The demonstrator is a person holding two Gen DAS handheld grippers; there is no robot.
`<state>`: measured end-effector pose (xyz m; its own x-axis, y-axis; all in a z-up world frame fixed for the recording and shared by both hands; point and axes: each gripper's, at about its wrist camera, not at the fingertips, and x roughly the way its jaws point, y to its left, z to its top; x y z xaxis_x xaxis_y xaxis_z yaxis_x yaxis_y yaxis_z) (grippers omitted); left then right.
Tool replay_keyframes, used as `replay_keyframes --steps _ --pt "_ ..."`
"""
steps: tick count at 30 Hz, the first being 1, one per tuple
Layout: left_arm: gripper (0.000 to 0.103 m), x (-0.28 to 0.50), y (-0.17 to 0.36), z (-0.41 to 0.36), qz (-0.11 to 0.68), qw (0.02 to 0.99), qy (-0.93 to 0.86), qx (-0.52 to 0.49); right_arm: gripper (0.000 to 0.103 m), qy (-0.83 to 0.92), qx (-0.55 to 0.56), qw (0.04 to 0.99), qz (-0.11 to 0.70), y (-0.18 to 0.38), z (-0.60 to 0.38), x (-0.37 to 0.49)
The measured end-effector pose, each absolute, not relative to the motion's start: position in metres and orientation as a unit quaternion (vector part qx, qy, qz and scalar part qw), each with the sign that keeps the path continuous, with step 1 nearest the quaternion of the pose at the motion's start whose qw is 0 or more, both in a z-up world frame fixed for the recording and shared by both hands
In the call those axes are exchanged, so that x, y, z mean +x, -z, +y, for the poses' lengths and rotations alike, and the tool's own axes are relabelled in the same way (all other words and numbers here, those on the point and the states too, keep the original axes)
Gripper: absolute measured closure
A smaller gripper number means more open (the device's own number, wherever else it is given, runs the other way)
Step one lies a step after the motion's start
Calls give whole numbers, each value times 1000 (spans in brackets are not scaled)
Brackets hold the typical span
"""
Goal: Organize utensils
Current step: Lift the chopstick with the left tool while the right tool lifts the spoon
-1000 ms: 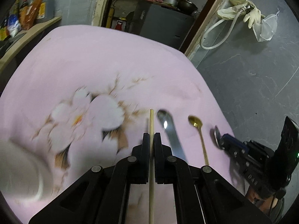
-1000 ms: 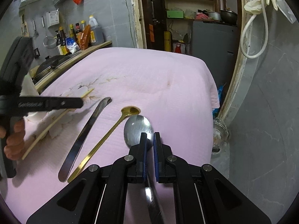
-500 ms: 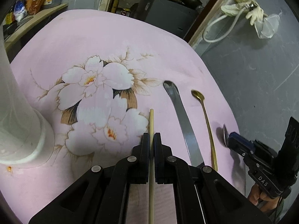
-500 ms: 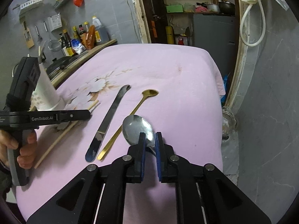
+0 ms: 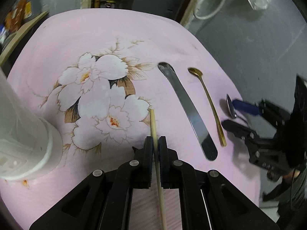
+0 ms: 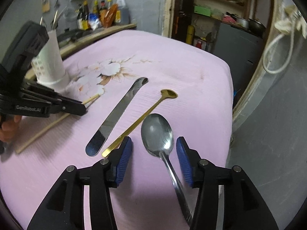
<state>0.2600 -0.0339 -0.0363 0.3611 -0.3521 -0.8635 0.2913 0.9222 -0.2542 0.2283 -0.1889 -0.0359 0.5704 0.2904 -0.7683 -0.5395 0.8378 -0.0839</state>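
Observation:
My left gripper [image 5: 155, 143] is shut on a pale wooden chopstick [image 5: 153, 120], held low over the pink flowered cloth [image 5: 115, 38]. In the right wrist view the left gripper [image 6: 82, 109] grips that chopstick [image 6: 48, 126] near its far end. My right gripper [image 6: 154, 147] has its jaws opening. A silver spoon [image 6: 157, 132] lies on the cloth between the blue pads [image 6: 124, 157], and neither pad touches it. A flat steel utensil [image 6: 119, 113] and a thin gold spoon [image 6: 145, 113] lie side by side to its left. A white perforated utensil holder [image 6: 51, 65] stands at the left.
The cloth's right edge [image 6: 228, 99] drops to a grey floor just beside the silver spoon. Bottles [image 6: 101, 15] line a shelf at the back left. Beyond the table are a dark doorway with shelves [image 6: 211, 13] and a white hose [image 6: 278, 53] on the wall.
The right jaws have opened off the silver spoon, which now lies free on the cloth. The left gripper, still on the chopstick, has shifted so the white holder shows at its left.

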Motion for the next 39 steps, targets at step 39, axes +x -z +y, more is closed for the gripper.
replay_keyframes --steps 39 --pt "101 188 -27 -17 268 945 167 -84 71 -265 -21 938 222 -18 -177 179"
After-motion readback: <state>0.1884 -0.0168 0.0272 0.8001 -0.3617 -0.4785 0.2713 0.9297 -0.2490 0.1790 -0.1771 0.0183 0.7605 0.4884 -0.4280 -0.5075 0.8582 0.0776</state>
